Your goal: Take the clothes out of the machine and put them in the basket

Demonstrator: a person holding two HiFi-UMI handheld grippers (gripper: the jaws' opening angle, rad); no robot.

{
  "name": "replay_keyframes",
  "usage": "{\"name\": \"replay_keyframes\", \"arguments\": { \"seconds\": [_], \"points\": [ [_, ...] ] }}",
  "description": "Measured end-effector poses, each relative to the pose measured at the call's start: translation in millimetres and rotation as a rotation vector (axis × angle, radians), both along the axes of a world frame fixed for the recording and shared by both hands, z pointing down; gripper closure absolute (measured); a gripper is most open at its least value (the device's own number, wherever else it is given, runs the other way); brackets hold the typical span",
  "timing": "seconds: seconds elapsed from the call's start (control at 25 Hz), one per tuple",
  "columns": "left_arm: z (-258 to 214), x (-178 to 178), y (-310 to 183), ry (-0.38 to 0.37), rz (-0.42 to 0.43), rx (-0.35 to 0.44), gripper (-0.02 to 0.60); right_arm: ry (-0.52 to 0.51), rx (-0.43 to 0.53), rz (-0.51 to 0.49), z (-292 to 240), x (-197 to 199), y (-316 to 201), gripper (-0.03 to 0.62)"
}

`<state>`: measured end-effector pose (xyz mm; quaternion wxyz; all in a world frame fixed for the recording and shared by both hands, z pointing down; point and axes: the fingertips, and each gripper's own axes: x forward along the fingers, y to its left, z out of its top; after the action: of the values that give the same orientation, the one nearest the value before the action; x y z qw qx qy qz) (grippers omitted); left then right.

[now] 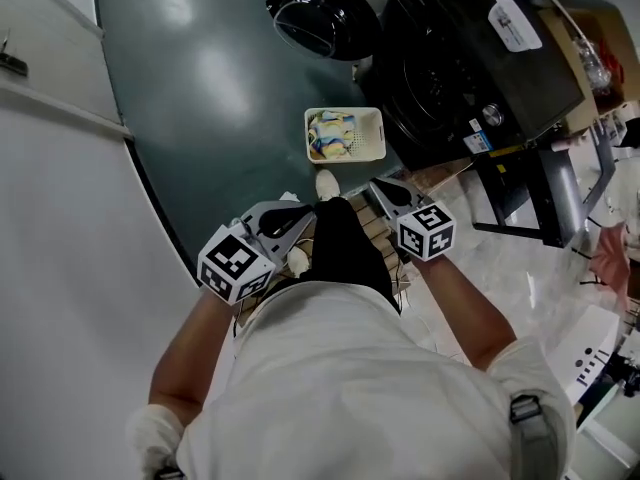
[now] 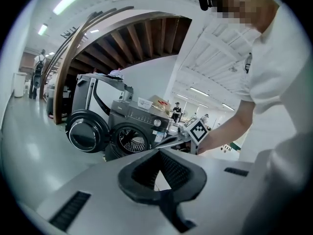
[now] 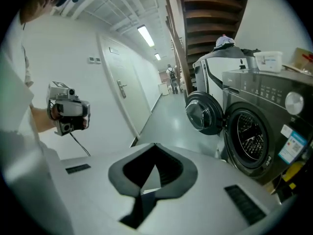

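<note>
A cream basket (image 1: pixel 377 136) with coloured clothes (image 1: pixel 330 135) in it stands on the green floor in front of the dark washing machine (image 1: pixel 450 63). The machine's round door (image 1: pixel 320 13) hangs open. In the right gripper view the drum (image 3: pixel 252 138) looks empty, beside the open door (image 3: pixel 203 114). Both grippers are held up close to the person's body, well short of the basket. My left gripper (image 1: pixel 303 215) is shut with nothing in it, jaw tips meeting (image 2: pixel 157 151). My right gripper (image 1: pixel 378 185) is shut and empty too (image 3: pixel 155 146).
A white wall (image 1: pixel 60 218) runs along the left. A black stand (image 1: pixel 525 193) sits right of the machine, and a white container (image 1: pixel 515 23) lies on its top. The person's shoe (image 1: pixel 326 183) is just short of the basket. A taller appliance (image 2: pixel 95 94) stands behind the machine.
</note>
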<state>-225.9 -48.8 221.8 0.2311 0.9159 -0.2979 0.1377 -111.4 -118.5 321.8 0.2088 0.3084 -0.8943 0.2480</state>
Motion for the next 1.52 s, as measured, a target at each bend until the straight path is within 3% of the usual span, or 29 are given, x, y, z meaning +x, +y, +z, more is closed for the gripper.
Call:
{"name": "replay_keyframes", "arguments": {
  "seconds": [0.56, 1.52],
  "points": [
    [-13.7, -44.3, 46.6, -0.014, -0.095, 0.026, 0.584, -0.081, 0.071, -0.085, -75.9, -31.6, 67.4, 0.589],
    [-15.6, -40.4, 64.5, -0.001, -0.113, 0.028, 0.584, -0.086, 0.146, -0.152, -97.3, -45.5, 92.1, 0.589]
  ]
}}
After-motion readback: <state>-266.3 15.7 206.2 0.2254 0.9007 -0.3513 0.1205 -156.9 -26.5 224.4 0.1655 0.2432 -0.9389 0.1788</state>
